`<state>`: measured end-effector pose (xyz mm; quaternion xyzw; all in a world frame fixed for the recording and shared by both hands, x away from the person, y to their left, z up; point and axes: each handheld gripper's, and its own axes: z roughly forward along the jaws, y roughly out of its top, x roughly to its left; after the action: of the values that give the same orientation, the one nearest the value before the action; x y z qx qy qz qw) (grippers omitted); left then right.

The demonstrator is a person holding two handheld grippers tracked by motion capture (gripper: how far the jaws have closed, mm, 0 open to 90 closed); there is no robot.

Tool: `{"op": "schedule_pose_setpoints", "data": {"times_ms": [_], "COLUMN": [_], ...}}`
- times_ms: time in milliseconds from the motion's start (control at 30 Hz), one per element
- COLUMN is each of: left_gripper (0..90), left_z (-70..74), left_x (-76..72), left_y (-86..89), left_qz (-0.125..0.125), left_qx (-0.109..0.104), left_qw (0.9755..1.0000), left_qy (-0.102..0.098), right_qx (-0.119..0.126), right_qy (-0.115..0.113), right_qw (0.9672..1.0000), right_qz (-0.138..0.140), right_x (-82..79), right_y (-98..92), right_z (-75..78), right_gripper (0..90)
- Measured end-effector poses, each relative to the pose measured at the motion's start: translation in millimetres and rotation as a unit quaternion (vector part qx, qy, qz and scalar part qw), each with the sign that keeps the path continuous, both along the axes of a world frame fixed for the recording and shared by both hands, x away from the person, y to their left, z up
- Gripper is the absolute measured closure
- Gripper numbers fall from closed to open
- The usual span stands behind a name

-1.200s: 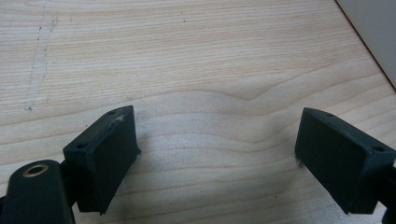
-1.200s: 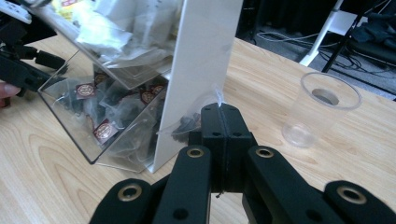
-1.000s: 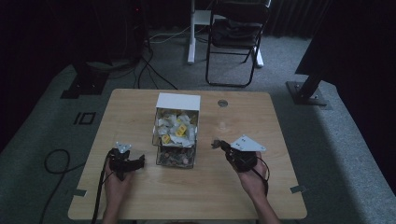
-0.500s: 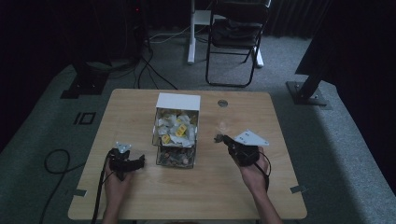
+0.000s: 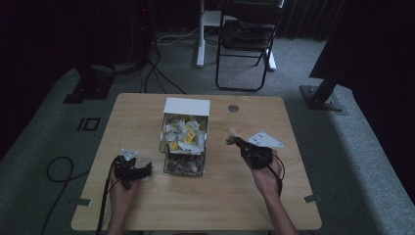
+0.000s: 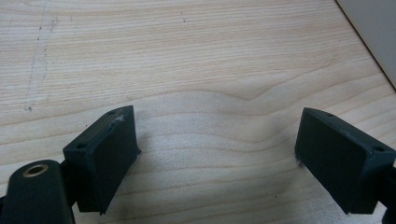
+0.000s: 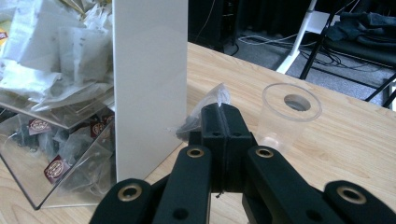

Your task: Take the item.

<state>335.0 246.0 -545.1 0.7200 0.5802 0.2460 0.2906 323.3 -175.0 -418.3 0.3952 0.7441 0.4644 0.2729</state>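
On the wooden table (image 5: 147,205) stands a clear dispenser box (image 5: 185,139) of sachets. The right gripper (image 7: 219,112), jaws pressed together, pinches what looks like a tea bag (image 7: 212,100); best carried level over the plastic cup (image 7: 289,112) before release. The left gripper (image 6: 215,149) rests spread.

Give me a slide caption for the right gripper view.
Right gripper shut on a tea bag beside the white-walled tea bag dispenser, a clear plastic cup just ahead.
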Motion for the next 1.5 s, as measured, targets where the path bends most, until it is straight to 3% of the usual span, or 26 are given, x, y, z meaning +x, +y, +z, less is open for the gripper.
{"op": "schedule_pose_setpoints", "data": {"times_ms": [1067,1500], "left_gripper": [13.7,13.7], "left_z": [0.0,0.0], "left_x": [0.0,0.0], "left_y": [0.0,0.1], "left_qz": [0.0,0.0], "left_qx": [0.0,0.0], "left_qw": [1.0,1.0], "left_qy": [0.0,0.0], "right_qx": [0.002,-0.001], "right_qy": [0.016,0.026], "right_qw": [0.9995,0.9982], "right_qz": [-0.026,-0.055], "right_x": [41.0,80.7], "right_y": [-0.9,-2.3], "right_z": [3.3,3.3], "right_gripper": [90.0,90.0]}}
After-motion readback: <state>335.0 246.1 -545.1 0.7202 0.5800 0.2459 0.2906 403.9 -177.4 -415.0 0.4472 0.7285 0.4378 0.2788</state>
